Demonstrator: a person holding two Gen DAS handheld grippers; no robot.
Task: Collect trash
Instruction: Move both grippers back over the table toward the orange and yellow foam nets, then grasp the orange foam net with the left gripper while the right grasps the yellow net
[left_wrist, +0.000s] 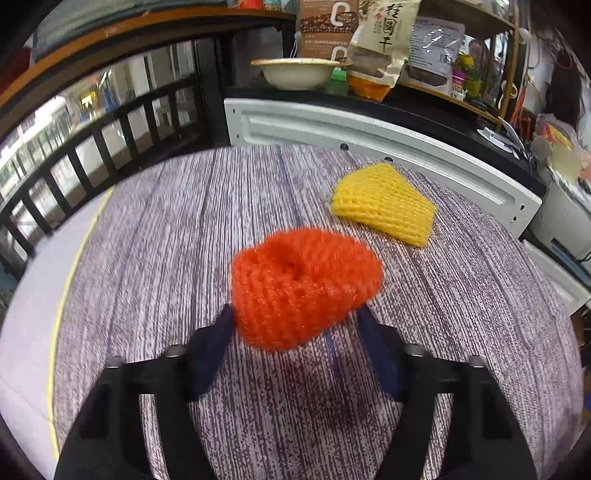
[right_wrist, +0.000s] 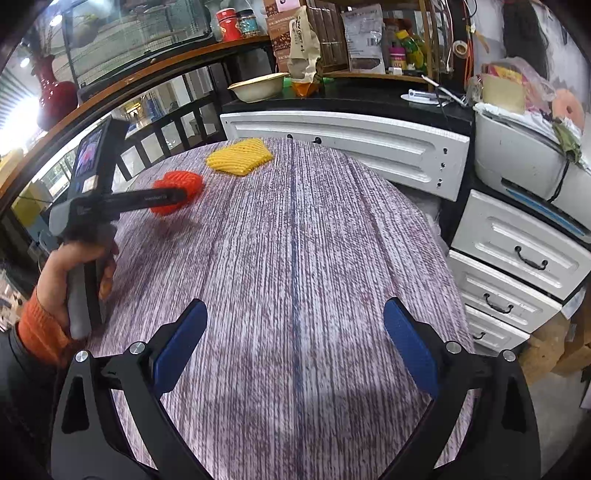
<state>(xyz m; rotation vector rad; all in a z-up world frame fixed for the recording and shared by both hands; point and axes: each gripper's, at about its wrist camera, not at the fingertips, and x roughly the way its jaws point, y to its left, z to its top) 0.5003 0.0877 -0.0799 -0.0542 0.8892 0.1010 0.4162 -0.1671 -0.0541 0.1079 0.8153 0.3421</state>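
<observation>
Between left tool (left_wrist: 295, 314) pads: orange net (left_wrist: 303, 284).

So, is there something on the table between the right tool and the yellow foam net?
Nothing visible. From the right tool, only bare tablecloth leads to the yellow net. The orange net and the left tool are off to the side.

Orange foam net (left_wrist: 301, 286) bunched on striped tabletop, yellow foam net (left_wrist: 384, 203) flat beyond it
</observation>
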